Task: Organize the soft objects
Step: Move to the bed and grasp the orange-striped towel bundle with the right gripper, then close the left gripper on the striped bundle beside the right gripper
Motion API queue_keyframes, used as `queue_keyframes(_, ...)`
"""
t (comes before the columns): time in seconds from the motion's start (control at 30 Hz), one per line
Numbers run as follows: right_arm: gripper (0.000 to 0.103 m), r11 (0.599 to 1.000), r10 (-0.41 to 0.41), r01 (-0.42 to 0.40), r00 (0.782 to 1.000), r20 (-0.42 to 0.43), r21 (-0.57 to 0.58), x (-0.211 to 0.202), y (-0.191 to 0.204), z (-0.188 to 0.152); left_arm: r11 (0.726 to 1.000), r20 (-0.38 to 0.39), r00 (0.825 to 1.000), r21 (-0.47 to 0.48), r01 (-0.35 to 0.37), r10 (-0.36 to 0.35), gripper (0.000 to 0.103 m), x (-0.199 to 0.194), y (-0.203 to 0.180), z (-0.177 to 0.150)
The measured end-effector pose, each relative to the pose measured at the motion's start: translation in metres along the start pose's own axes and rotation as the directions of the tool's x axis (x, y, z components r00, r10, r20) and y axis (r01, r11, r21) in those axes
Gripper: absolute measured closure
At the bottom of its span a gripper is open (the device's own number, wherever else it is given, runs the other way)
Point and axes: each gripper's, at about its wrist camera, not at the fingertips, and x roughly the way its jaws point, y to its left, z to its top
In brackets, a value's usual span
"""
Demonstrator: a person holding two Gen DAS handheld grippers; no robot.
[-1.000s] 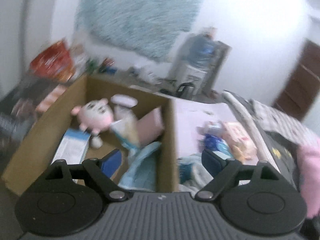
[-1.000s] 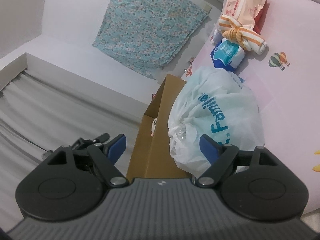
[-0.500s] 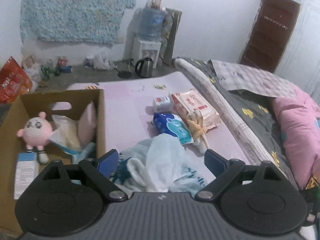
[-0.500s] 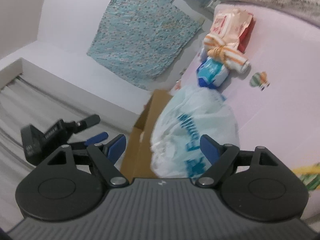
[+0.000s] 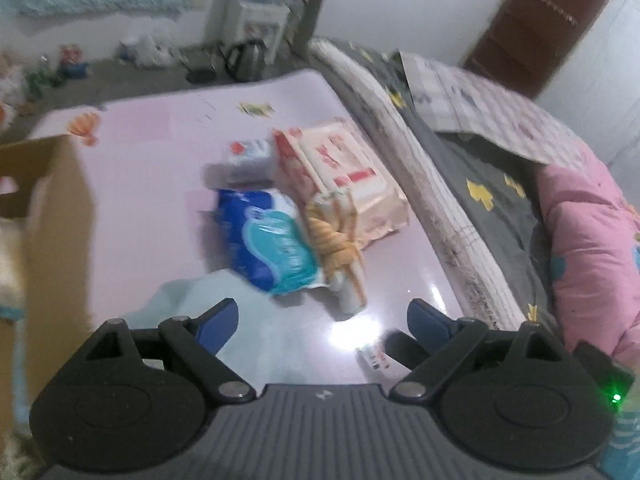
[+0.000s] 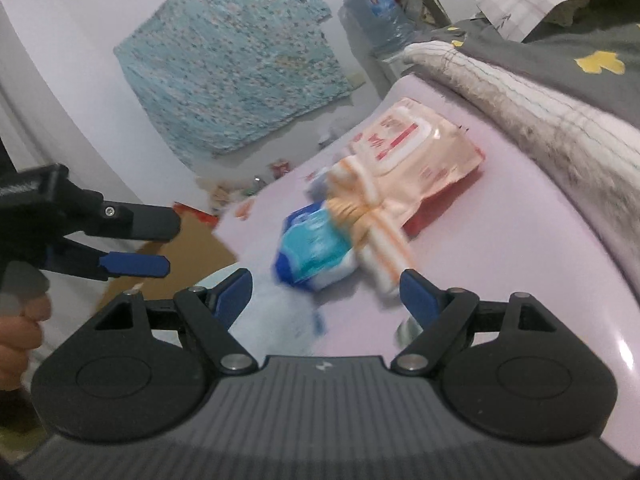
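Soft items lie on a pink mat [image 5: 152, 168]: a blue tissue pack [image 5: 272, 248], a knotted orange-striped cloth roll [image 5: 338, 240], a peach wipes pack [image 5: 344, 168] and a small white pack [image 5: 250, 156]. A white plastic bag [image 5: 192, 300] lies nearest. My left gripper [image 5: 322, 318] is open and empty above the bag, short of the blue pack. My right gripper [image 6: 326, 290] is open and empty, close to the blue pack [image 6: 312, 256] and the cloth roll [image 6: 372, 236]. The left gripper also shows in the right wrist view [image 6: 136, 244].
A cardboard box [image 5: 48, 216] stands at the left edge of the mat. A grey blanket [image 5: 480, 184] and a pink pillow [image 5: 592, 240] lie on the right. A water dispenser [image 5: 260, 20] and kettle [image 5: 244, 56] stand by the far wall.
Both grippers have swung right, away from the box and over the plastic bag, toward the pile of packs. Both stay open and empty.
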Motion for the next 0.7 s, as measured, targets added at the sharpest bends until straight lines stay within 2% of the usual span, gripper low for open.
queue_keyframes(0.2, 0.027, 0.998, -0.048, 0.047, 0.998, -0.042, -0.034, 0.050, -0.024, 0.020, 1.000, -0.077, 0.997, 0.003, -0.014, 0.014, 0.011, 0.062, -0.014, 0.027)
queue_keyframes(0.3, 0.031, 0.998, -0.038, 0.034, 0.997, -0.068, -0.051, 0.074, -0.028, 0.024, 0.999, -0.066, 0.998, -0.030, -0.022, 0.020, 0.013, 0.084, -0.015, 0.034)
queue_keyframes(0.4, 0.046, 0.998, -0.039, 0.035, 0.993, -0.111, -0.046, 0.092, -0.034, 0.026, 0.998, -0.080, 0.997, -0.059, -0.009, 0.004, 0.016, 0.099, -0.016, 0.038)
queue_keyframes(0.43, 0.058, 0.999, -0.032, 0.028, 0.991, -0.126, -0.038, 0.096, -0.035, 0.025, 0.998, -0.085, 0.996, -0.058, -0.010, 0.005, 0.016, 0.102, -0.017, 0.038)
queue_keyframes(0.47, 0.065, 0.999, -0.027, 0.023, 0.990, -0.141, -0.029, 0.100, -0.037, 0.023, 0.999, -0.087, 0.996, -0.048, -0.016, 0.012, 0.016, 0.105, -0.019, 0.037)
queue_keyframes(0.57, 0.072, 1.000, 0.001, -0.001, 0.990, -0.140, 0.003, 0.099, -0.040, 0.019, 0.999, -0.093, 0.995, -0.020, -0.047, 0.045, 0.017, 0.112, -0.023, 0.036)
queue_keyframes(0.63, 0.073, 1.000, 0.012, -0.009, 0.992, -0.122, 0.027, 0.094, -0.041, 0.015, 0.998, -0.107, 0.993, -0.015, -0.056, 0.054, 0.023, 0.116, -0.025, 0.035)
queue_keyframes(0.7, 0.074, 0.999, 0.019, -0.014, 0.995, -0.095, 0.051, 0.084, -0.039, 0.010, 0.998, -0.144, 0.988, -0.011, -0.066, 0.064, 0.039, 0.121, -0.027, 0.032)
